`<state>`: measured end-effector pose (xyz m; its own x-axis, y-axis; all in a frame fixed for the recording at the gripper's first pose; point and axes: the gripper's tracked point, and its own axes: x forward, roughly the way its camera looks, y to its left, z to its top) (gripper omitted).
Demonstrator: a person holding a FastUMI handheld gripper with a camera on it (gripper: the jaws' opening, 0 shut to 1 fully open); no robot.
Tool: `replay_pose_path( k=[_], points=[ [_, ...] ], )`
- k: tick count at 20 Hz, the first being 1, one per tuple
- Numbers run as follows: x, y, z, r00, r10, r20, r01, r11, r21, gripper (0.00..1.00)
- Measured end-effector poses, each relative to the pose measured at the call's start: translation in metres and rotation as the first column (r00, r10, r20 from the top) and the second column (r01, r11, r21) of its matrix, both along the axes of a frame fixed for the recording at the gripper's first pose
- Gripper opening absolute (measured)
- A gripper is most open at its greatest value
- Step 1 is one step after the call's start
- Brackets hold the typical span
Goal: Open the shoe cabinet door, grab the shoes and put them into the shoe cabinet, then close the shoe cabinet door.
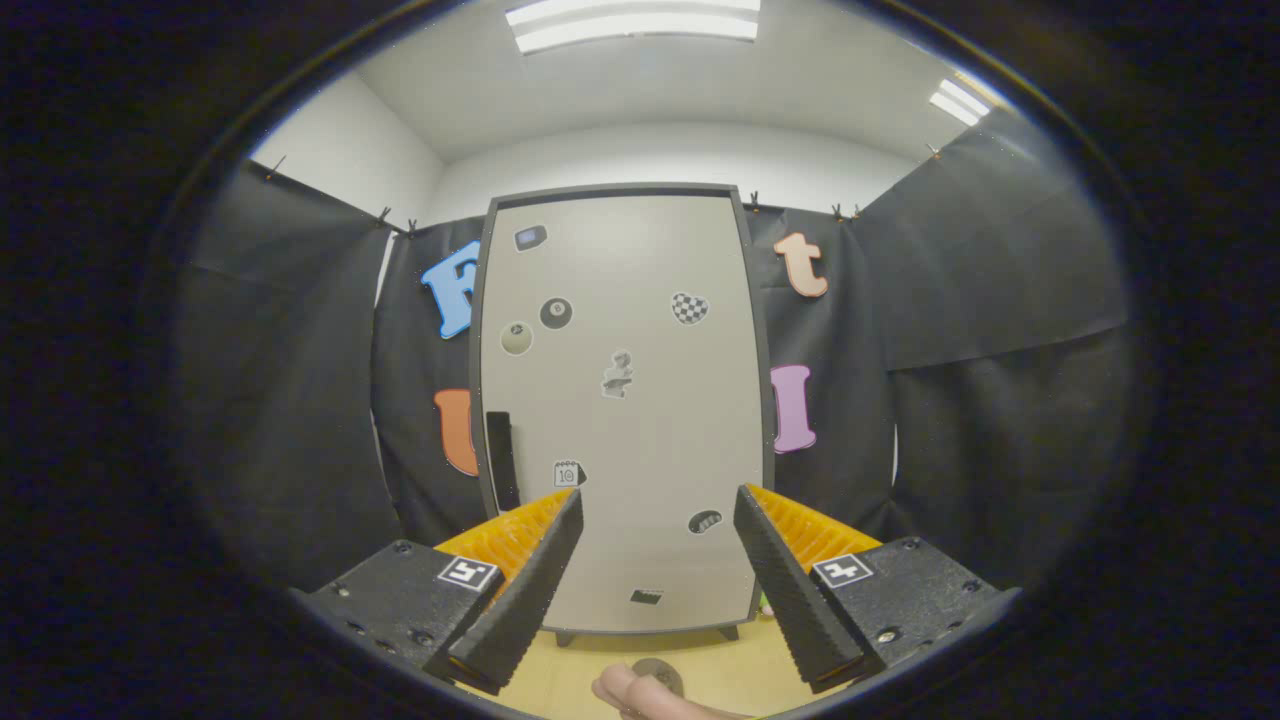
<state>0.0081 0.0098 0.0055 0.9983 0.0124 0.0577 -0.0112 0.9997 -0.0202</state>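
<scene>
The shoe cabinet (620, 300) stands straight ahead, a tall pale door in a dark frame with several stickers on it. The door is closed. A dark handle (500, 455) runs upright along the door's left edge, just above my left fingertip. My gripper (657, 502) is open, its fingers spread wide with nothing between them, held a short way in front of the lower part of the door. Shoes cannot be made out from here.
The cabinet rests on short feet on a light wooden floor (580, 680). A hand (640, 695) shows low between the fingers, by a small dark round thing on the floor. Black cloth walls close in on both sides.
</scene>
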Motion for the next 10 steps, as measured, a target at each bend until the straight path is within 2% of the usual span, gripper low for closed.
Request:
replay_pose_path(
  k=[6,10],
  points=[
    [0.025,0.014,-0.008,1.0,0.011,-0.013,-0.011,1.0,-0.004,1.0],
    [0.055,0.052,-0.014,0.993,0.112,-0.039,-0.112,0.994,-0.005,0.99]
  ],
)
